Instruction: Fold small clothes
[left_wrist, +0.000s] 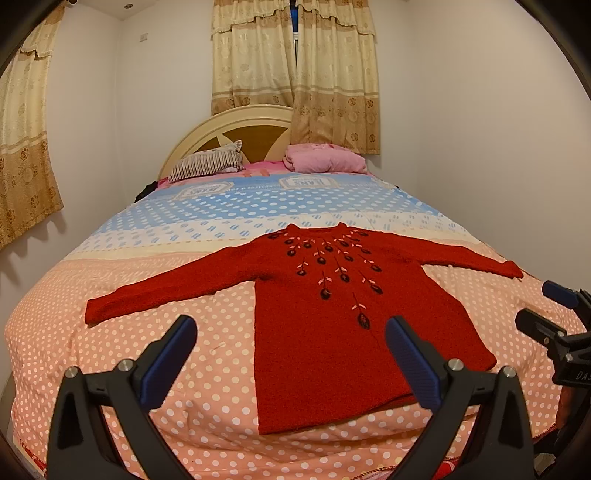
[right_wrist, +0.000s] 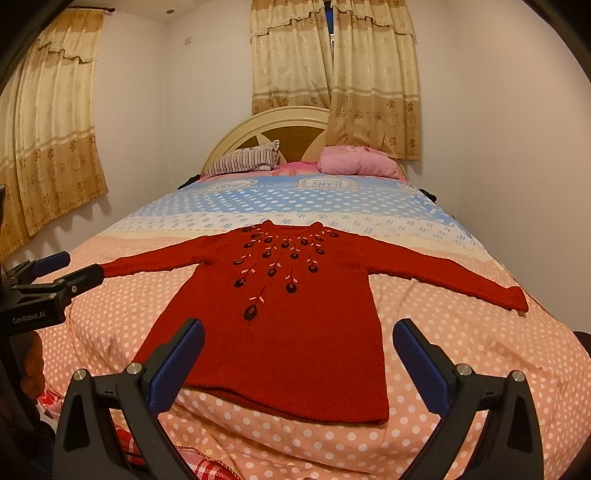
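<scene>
A red sweater (left_wrist: 332, 332) lay flat and face up on the bed (left_wrist: 184, 369), its whole length on the pink polka-dot part of the bedspread, with only the collar reaching the pale band where the blue dotted part began. Both sleeves were spread out sideways from the sweater's body, each cuff resting on the bedspread well apart from the hem. Dark embroidered flowers (left_wrist: 325, 266) with pink stems fanned down from the sweater's neckline to the middle of its chest. The hem lay nearest the cameras, close to the foot edge of the bed.

The left gripper (left_wrist: 291, 354) hovered above the sweater's lower left part, its jaws spread wide with nothing between them; the blue pads (left_wrist: 170, 362) stood clear of the cloth. The right gripper (right_wrist: 299, 358) hovered above the sweater's lower right part, likewise spread wide and empty. In the left wrist view the right gripper (left_wrist: 543, 306) showed beyond the sweater's right hem corner, and in the right wrist view the left gripper (right_wrist: 74, 267) showed just beyond the sweater's left cuff, with a hand (right_wrist: 31, 365) under it.

Beyond the sweater's collar, at the head of the bed, a striped pillow (left_wrist: 208, 162) and a pink pillow (left_wrist: 325, 158) leaned against the rounded headboard (left_wrist: 221, 125). Beige curtains (left_wrist: 295, 74) hung on the wall behind that. No containers showed around the sweater.
</scene>
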